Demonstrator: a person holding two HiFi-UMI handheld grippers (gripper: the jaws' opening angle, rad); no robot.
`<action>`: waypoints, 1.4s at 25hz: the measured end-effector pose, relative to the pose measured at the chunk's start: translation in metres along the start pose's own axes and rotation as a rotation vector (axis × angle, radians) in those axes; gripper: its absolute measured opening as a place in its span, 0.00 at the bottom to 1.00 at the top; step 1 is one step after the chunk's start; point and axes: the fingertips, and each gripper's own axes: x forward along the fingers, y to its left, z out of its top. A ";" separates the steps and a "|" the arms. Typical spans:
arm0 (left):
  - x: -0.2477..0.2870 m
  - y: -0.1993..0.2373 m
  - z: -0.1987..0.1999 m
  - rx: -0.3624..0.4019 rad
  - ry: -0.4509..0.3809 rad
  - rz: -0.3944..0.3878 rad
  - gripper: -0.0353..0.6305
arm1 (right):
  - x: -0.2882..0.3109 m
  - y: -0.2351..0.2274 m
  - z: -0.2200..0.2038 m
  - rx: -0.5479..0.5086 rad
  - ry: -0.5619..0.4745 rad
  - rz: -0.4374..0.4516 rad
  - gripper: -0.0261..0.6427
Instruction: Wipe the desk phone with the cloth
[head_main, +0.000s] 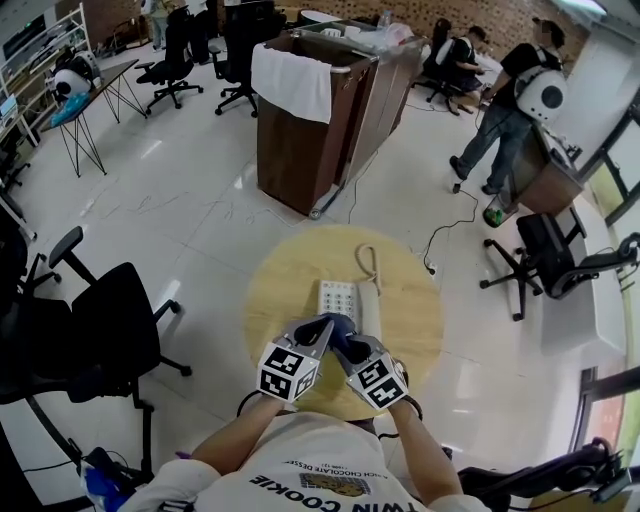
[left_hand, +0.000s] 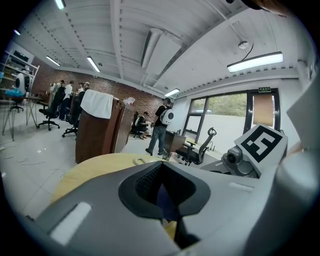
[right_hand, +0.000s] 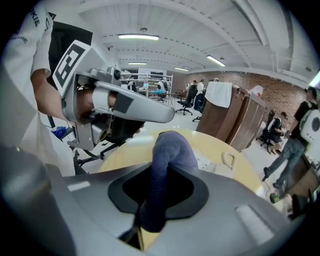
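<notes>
Round and pale, the wooden table fills the middle of the head view, on a glossy white floor. On it lies the white desk phone, keypad up, just beyond the tips of both grippers. Its handset rests along the side nearer the right jaws, and a loop of cord lies past its far end.

The dark blue cloth is clamped in the right gripper. Those jaws are closed on its lower part, and the rest rises between them as a rounded hump that folds forward over the tips. Past that hump, ahead of the right jaws, the keypad shows on the table.

The left gripper has its jaws drawn close together. A sliver of the same blue cloth sits in the narrow slit between them, so it appears to pinch the cloth too.

From above, the two grippers meet tip to tip at the table's near edge, angled inward like a V, with the cloth bunched where they touch. Their marker cubes face up, and the person's bare forearms reach forward from a white shirt.

Farther ahead of the jaws stands a tall brown cabinet with a white towel draped over its top edge. A black office chair sits off to the left of the table. People stand and sit at the far right of the room.
</notes>
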 end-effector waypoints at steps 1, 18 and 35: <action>0.000 0.000 0.000 0.000 0.000 0.000 0.04 | -0.001 0.002 -0.001 0.005 -0.003 0.002 0.14; -0.024 0.033 0.012 -0.009 -0.062 0.076 0.04 | 0.050 -0.066 0.094 0.221 -0.122 0.005 0.14; -0.038 0.068 -0.001 -0.058 -0.022 0.119 0.04 | 0.175 -0.095 0.073 0.309 0.148 -0.037 0.14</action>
